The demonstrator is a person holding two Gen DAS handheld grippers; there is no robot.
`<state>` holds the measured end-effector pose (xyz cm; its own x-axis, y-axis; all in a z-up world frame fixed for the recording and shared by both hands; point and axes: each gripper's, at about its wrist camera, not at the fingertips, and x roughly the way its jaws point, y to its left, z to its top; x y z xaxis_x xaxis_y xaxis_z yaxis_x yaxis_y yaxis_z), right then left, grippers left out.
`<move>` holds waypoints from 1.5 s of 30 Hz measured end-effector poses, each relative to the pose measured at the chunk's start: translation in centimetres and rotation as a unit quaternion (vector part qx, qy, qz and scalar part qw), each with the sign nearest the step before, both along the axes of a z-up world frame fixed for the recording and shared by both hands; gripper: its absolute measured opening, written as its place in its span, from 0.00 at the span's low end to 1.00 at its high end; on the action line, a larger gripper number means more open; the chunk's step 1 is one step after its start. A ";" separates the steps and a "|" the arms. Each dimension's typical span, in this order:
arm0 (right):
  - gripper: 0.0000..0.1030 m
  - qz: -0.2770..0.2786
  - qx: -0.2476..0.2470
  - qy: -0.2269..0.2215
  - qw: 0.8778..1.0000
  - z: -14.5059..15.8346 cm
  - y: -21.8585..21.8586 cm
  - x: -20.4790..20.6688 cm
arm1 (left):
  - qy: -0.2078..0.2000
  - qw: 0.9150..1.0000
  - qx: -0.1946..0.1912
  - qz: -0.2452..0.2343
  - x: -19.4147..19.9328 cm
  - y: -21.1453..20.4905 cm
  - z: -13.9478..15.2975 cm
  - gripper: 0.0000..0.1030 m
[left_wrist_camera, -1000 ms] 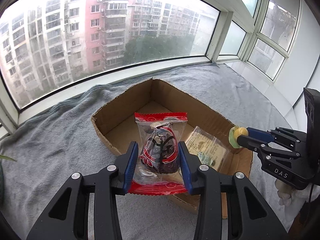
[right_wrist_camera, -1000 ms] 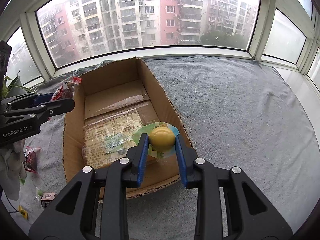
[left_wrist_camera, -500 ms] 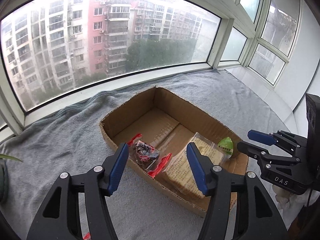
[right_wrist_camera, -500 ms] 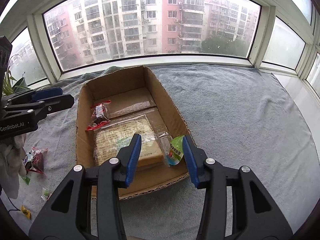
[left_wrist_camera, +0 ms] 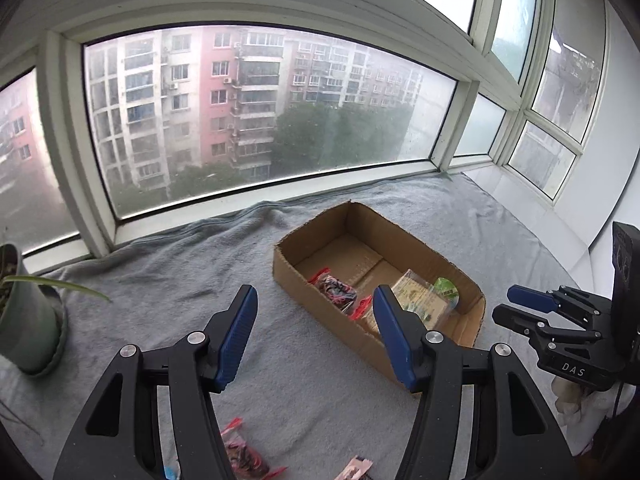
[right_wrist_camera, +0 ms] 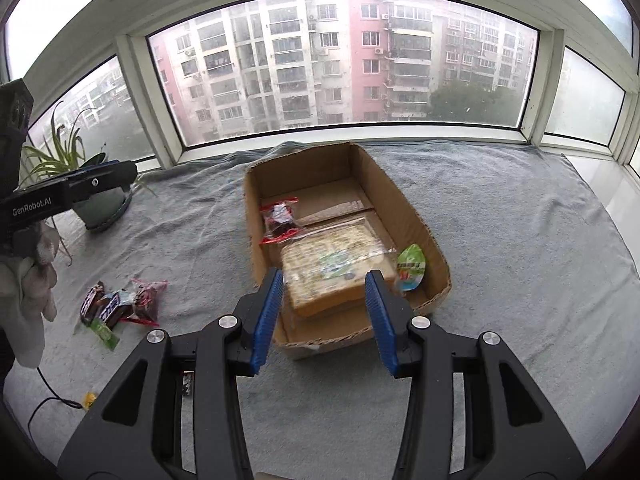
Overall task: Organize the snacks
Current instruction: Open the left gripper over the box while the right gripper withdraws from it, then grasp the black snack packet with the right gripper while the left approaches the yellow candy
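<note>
Below and left of the right hand-held gripper [right_wrist_camera: 324, 314], the loose snacks [right_wrist_camera: 120, 306] lay on the blanket, nearer the left hand-held gripper [left_wrist_camera: 316, 334]; both stood released, empty.

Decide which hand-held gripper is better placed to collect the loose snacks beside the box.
Left. The left hand-held gripper stands open, with the loose snacks on its side of the cardboard box. The right hand-held gripper faces the box.
</note>
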<state>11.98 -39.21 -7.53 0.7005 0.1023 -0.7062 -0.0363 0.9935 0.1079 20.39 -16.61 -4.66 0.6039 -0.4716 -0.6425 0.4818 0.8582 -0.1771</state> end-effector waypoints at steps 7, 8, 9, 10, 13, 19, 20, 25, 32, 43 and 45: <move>0.43 0.042 0.018 0.016 0.999 -0.9 3.9 -2.9 | -0.011 0.999 0.000 0.039 -3.3 6.8 0.9 0.58; 0.43 0.048 0.020 0.020 0.998 -1.2 4.5 -3.2 | -0.011 0.999 0.000 0.046 -3.9 7.9 0.8 0.58; 0.43 0.053 0.022 0.023 0.998 -1.5 5.0 -3.4 | -0.011 0.999 -0.001 0.053 -4.5 8.9 0.7 0.58; 0.43 0.059 0.023 0.028 0.998 -1.9 5.6 -3.7 | -0.009 0.998 0.000 0.061 -5.0 10.0 0.6 0.58; 0.43 0.072 0.030 0.042 0.996 -3.0 6.9 -4.4 | -0.004 0.996 0.009 0.088 -6.7 12.9 -0.3 0.58; 0.43 0.081 0.041 0.070 0.993 -5.3 8.7 -4.9 | 0.028 0.990 0.017 0.135 -9.3 17.5 -3.4 0.58; 0.44 0.080 0.043 0.074 0.993 -5.7 9.0 -4.9 | 0.038 0.989 0.014 0.143 -9.5 18.2 -4.1 0.58; 0.44 0.084 0.044 0.096 0.991 -7.5 10.2 -4.7 | 0.073 0.982 0.004 0.175 -10.0 20.1 -7.0 0.58; 0.44 0.102 0.027 0.115 0.988 -9.0 12.2 -4.2 | 0.097 0.978 0.006 0.182 -10.2 20.5 -9.6 0.58; 0.44 0.114 0.014 0.137 0.984 -10.9 13.8 -3.4 | 0.119 0.988 0.017 0.101 -13.6 18.5 -10.8 0.58; 0.52 0.115 0.014 0.138 0.984 -11.0 14.0 -3.3 | 0.127 0.989 0.018 0.069 -14.9 17.6 -11.1 0.58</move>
<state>8.67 -25.25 -18.54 0.4385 0.2589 -0.8606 -0.2259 0.9586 0.1732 5.53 0.97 -15.77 0.4777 -0.3694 -0.7971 0.3030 0.9209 -0.2452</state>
